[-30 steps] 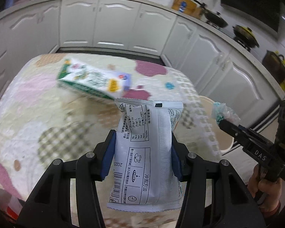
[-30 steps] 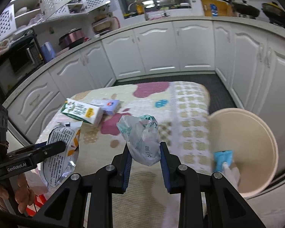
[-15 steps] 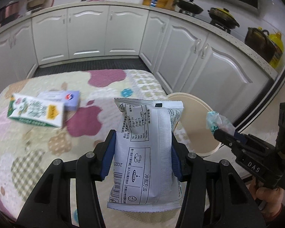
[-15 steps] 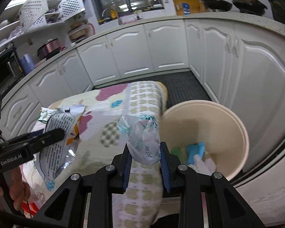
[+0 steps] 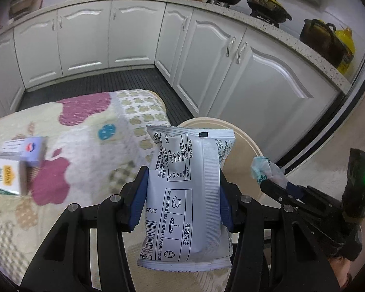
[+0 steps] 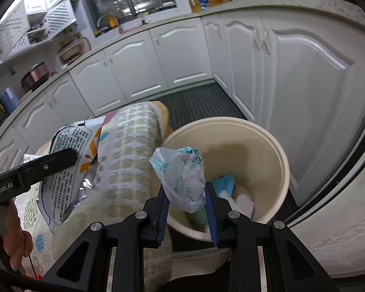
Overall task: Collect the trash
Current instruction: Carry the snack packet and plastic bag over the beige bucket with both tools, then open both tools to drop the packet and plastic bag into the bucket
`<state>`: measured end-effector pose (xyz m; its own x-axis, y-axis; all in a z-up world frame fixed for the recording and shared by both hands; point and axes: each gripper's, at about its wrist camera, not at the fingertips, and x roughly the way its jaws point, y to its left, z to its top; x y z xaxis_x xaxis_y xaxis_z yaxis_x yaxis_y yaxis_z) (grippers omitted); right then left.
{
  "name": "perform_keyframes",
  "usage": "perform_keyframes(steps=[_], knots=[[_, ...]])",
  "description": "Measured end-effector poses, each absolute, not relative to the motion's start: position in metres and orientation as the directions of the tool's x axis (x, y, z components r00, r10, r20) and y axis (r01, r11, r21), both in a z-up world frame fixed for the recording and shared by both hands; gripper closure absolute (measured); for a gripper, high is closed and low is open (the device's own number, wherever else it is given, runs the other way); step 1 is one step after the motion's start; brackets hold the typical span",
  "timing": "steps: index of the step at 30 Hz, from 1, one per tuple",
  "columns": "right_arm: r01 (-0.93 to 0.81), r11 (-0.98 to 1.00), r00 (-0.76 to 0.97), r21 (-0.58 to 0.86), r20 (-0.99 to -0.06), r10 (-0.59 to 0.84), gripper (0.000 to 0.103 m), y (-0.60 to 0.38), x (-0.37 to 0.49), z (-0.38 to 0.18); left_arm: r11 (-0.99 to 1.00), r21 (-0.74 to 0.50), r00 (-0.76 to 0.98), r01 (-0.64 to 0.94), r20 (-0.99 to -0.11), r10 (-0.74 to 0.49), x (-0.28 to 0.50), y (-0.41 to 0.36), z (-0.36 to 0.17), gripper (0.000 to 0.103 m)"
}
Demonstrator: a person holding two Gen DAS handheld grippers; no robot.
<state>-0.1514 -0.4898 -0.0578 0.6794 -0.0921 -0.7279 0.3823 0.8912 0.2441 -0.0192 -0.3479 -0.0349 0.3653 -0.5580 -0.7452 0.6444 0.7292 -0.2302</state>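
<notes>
I see left tongs (image 5: 182, 194) clamped on a packet (image 5: 189, 194), bin (image 5: 243, 141) just beyond. Right tongs (image 6: 186, 204) pinch a crumpled bag (image 6: 182, 177) over the bin's (image 6: 275, 150) near rim.

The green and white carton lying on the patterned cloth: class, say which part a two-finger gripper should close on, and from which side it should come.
The green and white carton lies flat on the patterned cloth, with a small lavender box close against one side. Probably best: come from above and pinch across its narrow width near the free end face, clear of that box.
</notes>
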Motion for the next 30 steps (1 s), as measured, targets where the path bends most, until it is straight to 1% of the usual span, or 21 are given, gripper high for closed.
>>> perform_keyframes(steps=[8, 19, 30], knots=[[0.432, 0.865, 0.653, 0.253, -0.75, -0.107, 0.076, -0.509, -0.152, -0.07, 0.728, -0.202, 0.364, 0.655, -0.76, -0.538, -0.015, -0.379, -0.048, 0.053], [0.446, 0.86, 0.642, 0.248, -0.758, -0.113, 0.076, -0.517, -0.147, -0.076, 0.724, -0.184, 0.366, 0.665, -0.765, -0.531, -0.009, -0.399, -0.056, 0.053], [0.47, 0.847, 0.624, 0.249, -0.772, -0.119, 0.076, -0.525, -0.141, -0.085, 0.709, -0.219, 0.324, 0.671, -0.773, -0.546, -0.002, -0.414, -0.069, 0.052]])
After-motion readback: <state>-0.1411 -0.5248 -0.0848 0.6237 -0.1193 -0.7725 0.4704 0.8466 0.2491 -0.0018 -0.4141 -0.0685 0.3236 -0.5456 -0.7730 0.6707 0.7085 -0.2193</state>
